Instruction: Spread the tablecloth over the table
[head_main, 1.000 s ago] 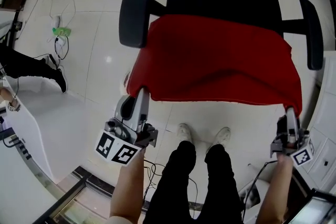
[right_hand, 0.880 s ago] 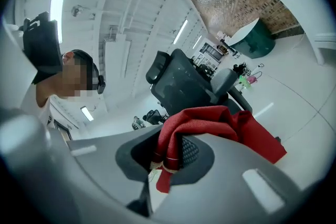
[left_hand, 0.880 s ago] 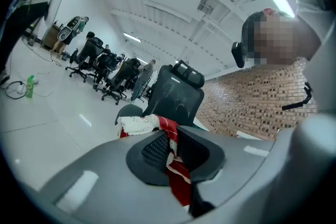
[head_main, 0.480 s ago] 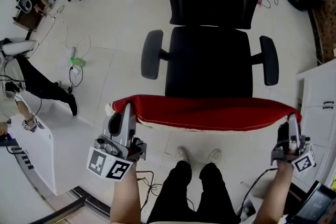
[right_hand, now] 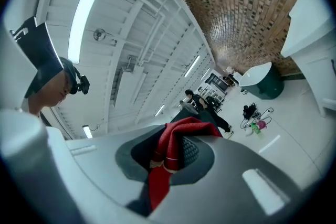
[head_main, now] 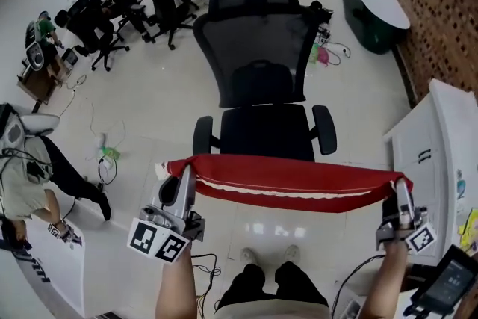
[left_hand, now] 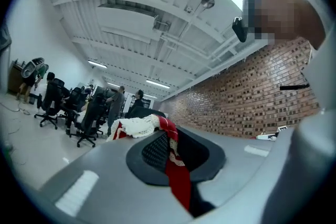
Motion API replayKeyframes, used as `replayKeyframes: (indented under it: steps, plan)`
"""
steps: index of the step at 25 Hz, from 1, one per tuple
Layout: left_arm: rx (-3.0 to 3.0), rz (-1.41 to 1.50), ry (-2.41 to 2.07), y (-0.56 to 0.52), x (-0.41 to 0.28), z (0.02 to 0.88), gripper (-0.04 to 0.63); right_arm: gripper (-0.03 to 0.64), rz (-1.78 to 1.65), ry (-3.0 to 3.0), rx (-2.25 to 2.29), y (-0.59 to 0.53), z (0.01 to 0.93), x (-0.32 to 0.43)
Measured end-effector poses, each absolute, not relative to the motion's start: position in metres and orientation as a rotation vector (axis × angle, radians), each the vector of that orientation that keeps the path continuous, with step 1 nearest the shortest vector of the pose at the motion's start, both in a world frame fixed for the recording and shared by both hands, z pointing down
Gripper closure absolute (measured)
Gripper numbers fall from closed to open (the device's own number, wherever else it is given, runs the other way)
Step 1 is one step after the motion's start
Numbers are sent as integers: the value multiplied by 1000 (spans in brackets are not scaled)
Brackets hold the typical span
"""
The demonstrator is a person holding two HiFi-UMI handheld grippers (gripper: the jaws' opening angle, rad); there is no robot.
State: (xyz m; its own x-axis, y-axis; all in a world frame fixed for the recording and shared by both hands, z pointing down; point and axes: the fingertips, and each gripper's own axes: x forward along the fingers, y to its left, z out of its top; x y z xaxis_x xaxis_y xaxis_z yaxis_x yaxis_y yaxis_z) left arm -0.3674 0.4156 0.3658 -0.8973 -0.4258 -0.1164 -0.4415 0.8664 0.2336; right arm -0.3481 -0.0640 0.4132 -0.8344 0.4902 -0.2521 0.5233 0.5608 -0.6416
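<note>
Tablecloth [head_main: 287,177] stretched taut — left gripper [head_main: 185,171] and right gripper [head_main: 401,189] clamped on its corners

Tablecloth [head_main: 287,177], just in front of chair [head_main: 261,71]: showing solid red w/ cream lace trim running along lower edge.
Chair: reading black throughout, mesh weave showing on backrest.
Left gripper [head_main: 185,174] & right gripper [head_main: 402,189], in front of chair at cloth ends: showing grey bodies; marker cubes [head_main: 157,243] carrying blk/wht square patterns.
Floor [head_main: 149,101] around chair: showing glossy off-white tile.
Wall [head_main: 441,4], right of chair: showing red-brown brick pattern.
Tub [head_main: 373,30], behind-right of chair: showing dk green outside, white inside.
</note>
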Motion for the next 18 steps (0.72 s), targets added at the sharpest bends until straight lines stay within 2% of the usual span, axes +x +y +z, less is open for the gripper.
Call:
replayKeyframes:
  steps: [11,18]
  plan:
    - [-1041,457,2853,273,-357,299,571,592,-875,2728,592,-188,313,-225]
    - [-1504,485,2595,144,-377,261,571,592,-722,2655,171,-242,277,-97]
